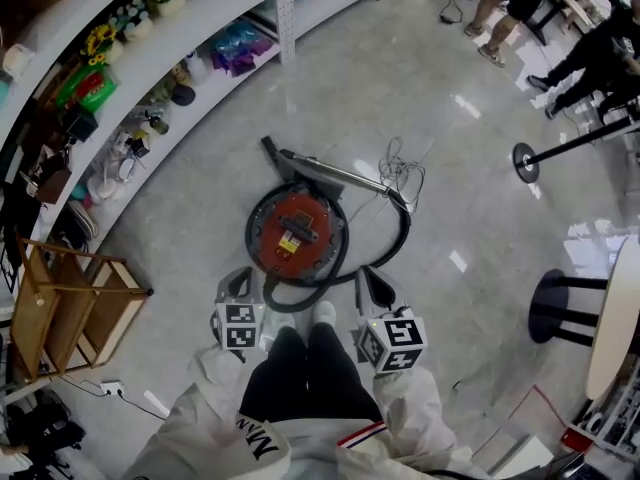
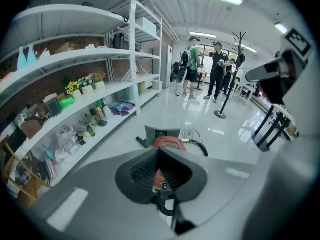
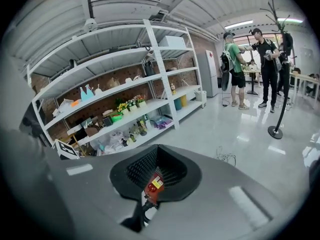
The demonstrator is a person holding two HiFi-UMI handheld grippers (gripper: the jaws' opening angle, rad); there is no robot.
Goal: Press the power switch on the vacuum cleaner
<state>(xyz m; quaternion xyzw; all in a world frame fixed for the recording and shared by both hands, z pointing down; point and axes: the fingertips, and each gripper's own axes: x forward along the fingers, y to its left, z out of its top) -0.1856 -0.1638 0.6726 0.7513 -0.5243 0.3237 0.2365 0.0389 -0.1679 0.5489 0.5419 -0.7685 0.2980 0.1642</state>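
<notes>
We stand over the red canister vacuum cleaner (image 1: 297, 233), which sits on the pale glossy floor just ahead of our white shoes (image 1: 322, 314). Its round top faces up, with a yellow label and a dark panel near the middle. From here we cannot pick out the power switch itself. The black hose (image 1: 397, 236) loops round the near and right sides of the vacuum cleaner. The wand (image 1: 335, 173) runs across its far side, and a thin tangle of cord (image 1: 401, 171) lies just beyond it to the right.

Our left gripper (image 1: 238, 280) hangs at the near left of the vacuum cleaner, close to its rim but not touching it. Our right gripper (image 1: 373, 284) hangs at the near right, over the hose loop, and is also clear of the body.

In the left gripper view the jaws meet at their tips with nothing between them. The vacuum cleaner (image 2: 167, 143) shows just past and below those tips. In the right gripper view the jaws are likewise drawn together and empty. The vacuum cleaner (image 3: 152, 186) appears there as a red patch with its yellow label in the hollow under the tips.

White shelving (image 1: 150, 58) curves along to the left of the vacuum cleaner, and a wooden frame (image 1: 70, 303) stands to its near left. The round base of a coat stand (image 1: 524, 162) rests well off to its far right.
</notes>
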